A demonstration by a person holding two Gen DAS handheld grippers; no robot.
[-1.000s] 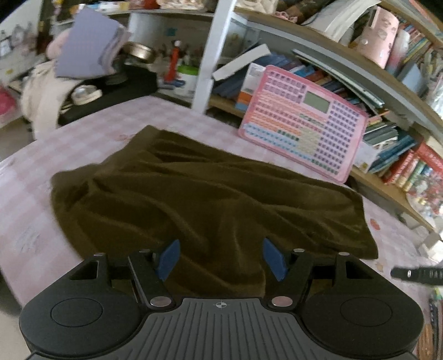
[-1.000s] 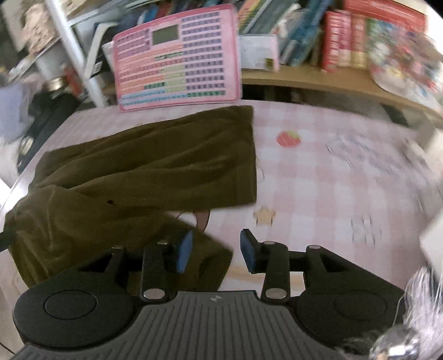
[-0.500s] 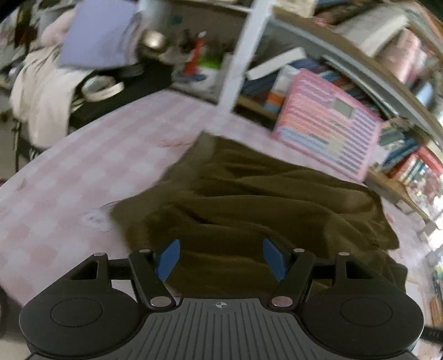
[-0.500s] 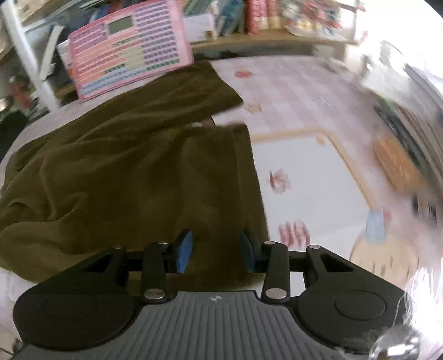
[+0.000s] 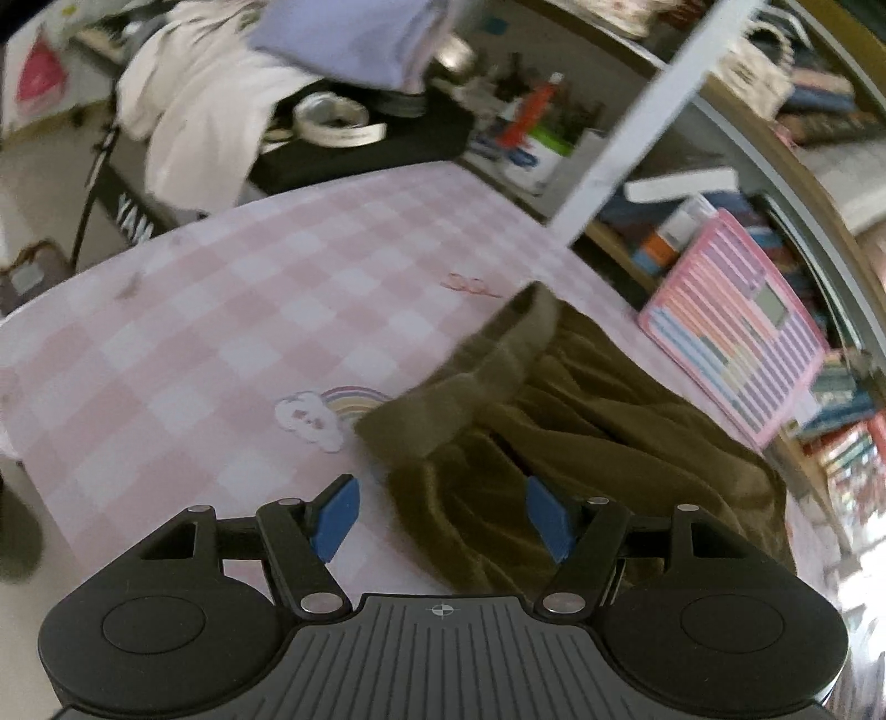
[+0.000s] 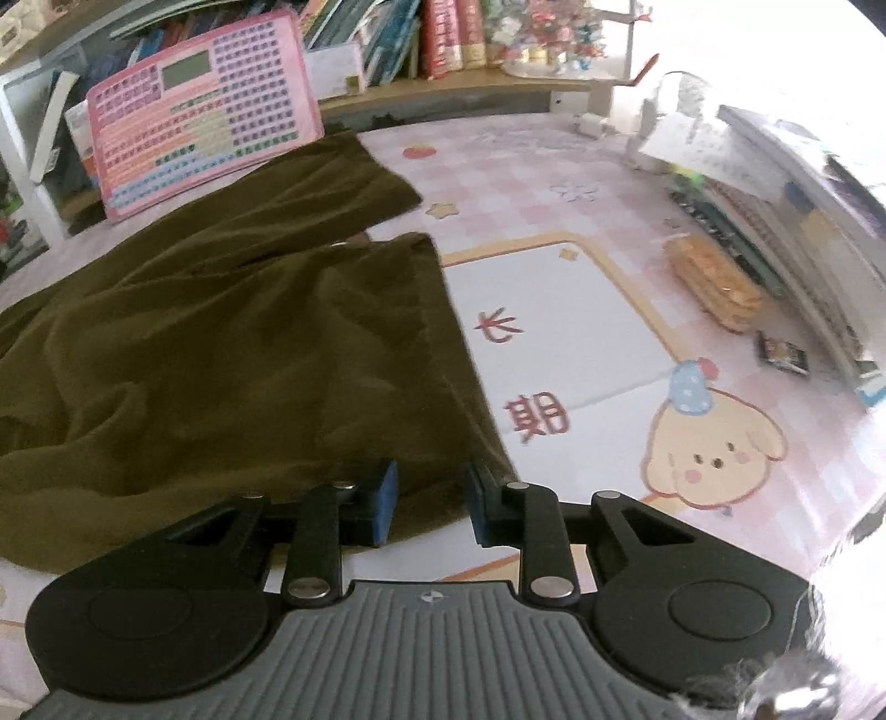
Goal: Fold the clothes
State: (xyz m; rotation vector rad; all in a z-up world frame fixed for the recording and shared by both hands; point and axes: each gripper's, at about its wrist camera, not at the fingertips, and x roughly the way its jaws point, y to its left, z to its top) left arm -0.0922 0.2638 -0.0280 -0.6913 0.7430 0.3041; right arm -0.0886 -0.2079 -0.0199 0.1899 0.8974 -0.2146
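A dark olive garment (image 5: 598, 421) lies crumpled on a pink checked tablecloth (image 5: 232, 310); it also shows in the right wrist view (image 6: 232, 343). My left gripper (image 5: 443, 518) is open, its blue pads wide apart over the garment's waistband corner, holding nothing. My right gripper (image 6: 431, 501) is open with a narrower gap, its pads either side of the garment's near right hem corner; whether they touch the cloth I cannot tell.
A pink keyboard toy (image 6: 205, 105) leans against bookshelves (image 6: 443, 33) behind the table. A yellow object (image 6: 714, 279) and stacked books (image 6: 803, 166) sit at the right. White clothes (image 5: 188, 105) hang on a black stand at the far left.
Both grippers moved apart along the garment: the left swung left to the waistband end, the right swung right and back to the near hem corner. Both stayed open.
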